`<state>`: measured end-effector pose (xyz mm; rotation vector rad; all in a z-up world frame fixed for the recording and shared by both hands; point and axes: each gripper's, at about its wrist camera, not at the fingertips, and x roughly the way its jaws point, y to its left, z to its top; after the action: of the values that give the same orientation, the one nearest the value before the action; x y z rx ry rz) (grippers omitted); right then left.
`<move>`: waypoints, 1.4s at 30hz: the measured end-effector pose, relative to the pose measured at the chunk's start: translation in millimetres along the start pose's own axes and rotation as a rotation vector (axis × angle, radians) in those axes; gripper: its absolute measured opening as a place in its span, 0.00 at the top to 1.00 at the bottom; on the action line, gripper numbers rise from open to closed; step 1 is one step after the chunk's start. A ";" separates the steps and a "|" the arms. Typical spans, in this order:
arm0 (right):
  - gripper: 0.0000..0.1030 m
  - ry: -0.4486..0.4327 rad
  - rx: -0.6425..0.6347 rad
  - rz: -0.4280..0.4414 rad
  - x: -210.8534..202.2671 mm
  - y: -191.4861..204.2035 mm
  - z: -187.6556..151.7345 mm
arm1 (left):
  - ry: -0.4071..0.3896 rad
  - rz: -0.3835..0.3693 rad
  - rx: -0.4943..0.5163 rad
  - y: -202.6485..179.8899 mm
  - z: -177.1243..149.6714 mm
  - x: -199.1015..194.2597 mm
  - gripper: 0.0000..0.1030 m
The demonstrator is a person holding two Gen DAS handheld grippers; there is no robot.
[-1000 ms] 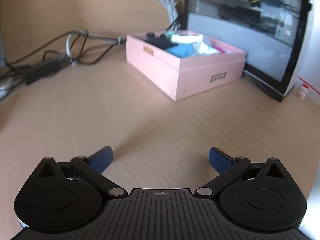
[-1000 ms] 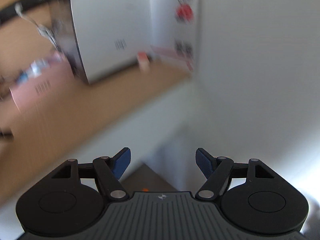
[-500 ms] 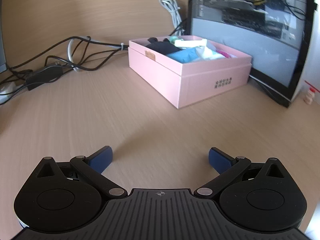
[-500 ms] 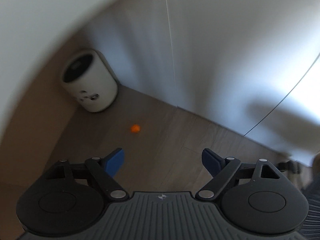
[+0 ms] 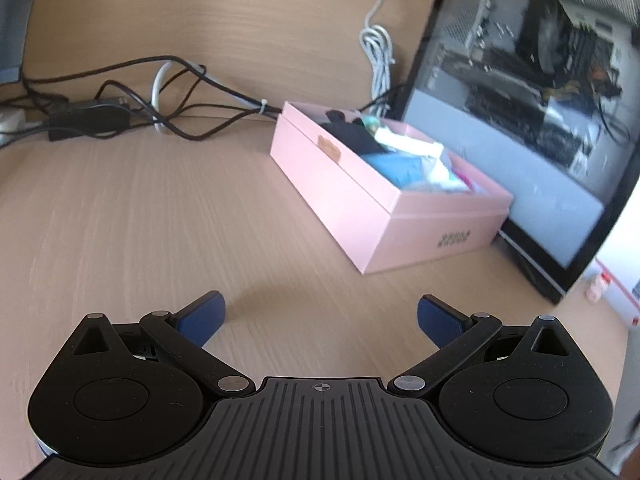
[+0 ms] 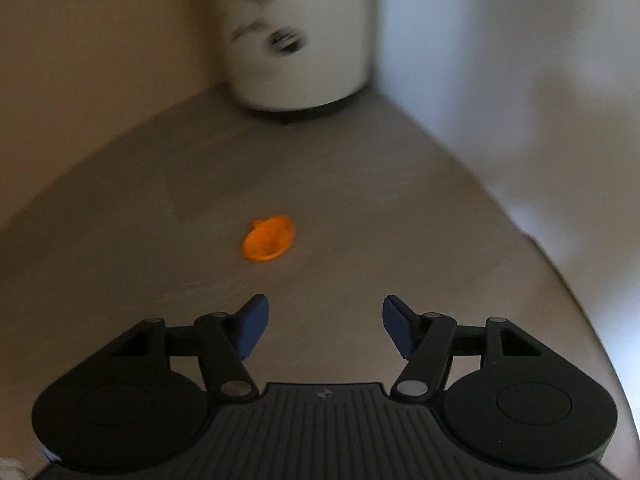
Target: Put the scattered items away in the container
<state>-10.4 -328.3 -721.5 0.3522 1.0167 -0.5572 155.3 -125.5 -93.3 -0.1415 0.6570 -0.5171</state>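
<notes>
While the white cylindrical bin (image 6: 298, 36) loomed nearer than before, the right gripper (image 6: 325, 322), jaws closing on nothing, faced a small crumpled orange plastic piece (image 6: 268, 238) just ahead; left gripper (image 5: 320, 316) gaped empty.

The desk (image 5: 160, 220) is seen to be made of pale wood with fine lines in it, the pink box (image 5: 400, 224) looks like smooth matt card, the computer's side (image 5: 520, 120) is shiny glass, and the orange thing (image 6: 268, 238) looks like soft, smooth rubber.
</notes>
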 end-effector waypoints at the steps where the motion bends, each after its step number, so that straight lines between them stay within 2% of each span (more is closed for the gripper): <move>1: 0.32 -0.020 -0.014 0.002 15.4 9.0 -0.4 | -0.007 -0.006 -0.016 2.4 0.6 -0.1 0.00; 7: 0.31 -0.079 -0.026 -0.004 99.5 37.3 7.1 | -0.028 -0.030 -0.063 9.6 1.4 -1.6 0.00; 14: 0.31 -0.130 -0.049 -0.067 146.7 41.9 14.2 | -0.034 -0.040 -0.077 12.2 0.9 -2.6 0.00; 16: 0.37 -0.134 -0.074 -0.076 152.8 44.7 13.7 | -0.036 -0.045 -0.082 13.2 0.6 -3.3 0.00; 17: 0.45 -0.146 -0.074 -0.081 154.0 46.6 13.8 | -0.037 -0.046 -0.084 13.4 0.6 -3.3 0.00; 20: 0.45 -0.153 -0.029 -0.093 150.5 50.9 14.8 | -0.042 -0.057 -0.099 15.9 1.0 -3.1 0.00; 23: 0.45 -0.152 -0.003 -0.090 127.2 58.1 14.1 | -0.056 -0.074 -0.132 22.3 1.6 -3.3 0.00; 26: 0.45 -0.159 0.031 -0.085 77.4 61.8 15.5 | -0.062 -0.084 -0.155 25.8 2.6 -2.3 0.00; 28: 0.45 -0.154 0.108 -0.073 28.4 57.9 15.9 | -0.058 -0.081 -0.149 24.5 3.7 -0.5 0.00; 32: 0.45 -0.097 0.285 -0.033 -88.6 35.5 10.3 | -0.050 -0.079 -0.133 22.8 4.3 1.1 0.00; 36: 0.45 -0.014 0.427 -0.057 -216.8 -2.4 6.8 | -0.069 -0.105 -0.176 28.9 2.0 -1.3 0.00; 39: 0.45 -0.042 0.437 -0.120 -325.5 -37.7 21.4 | -0.068 -0.105 -0.177 28.9 2.5 -0.9 0.00; 42: 0.45 -0.111 0.355 -0.204 -429.5 -70.3 51.3 | -0.068 -0.108 -0.177 29.3 2.7 -0.7 0.00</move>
<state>-190.4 -295.0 -323.4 0.5286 0.8501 -0.9364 168.6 -99.9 -99.1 -0.3615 0.6301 -0.5552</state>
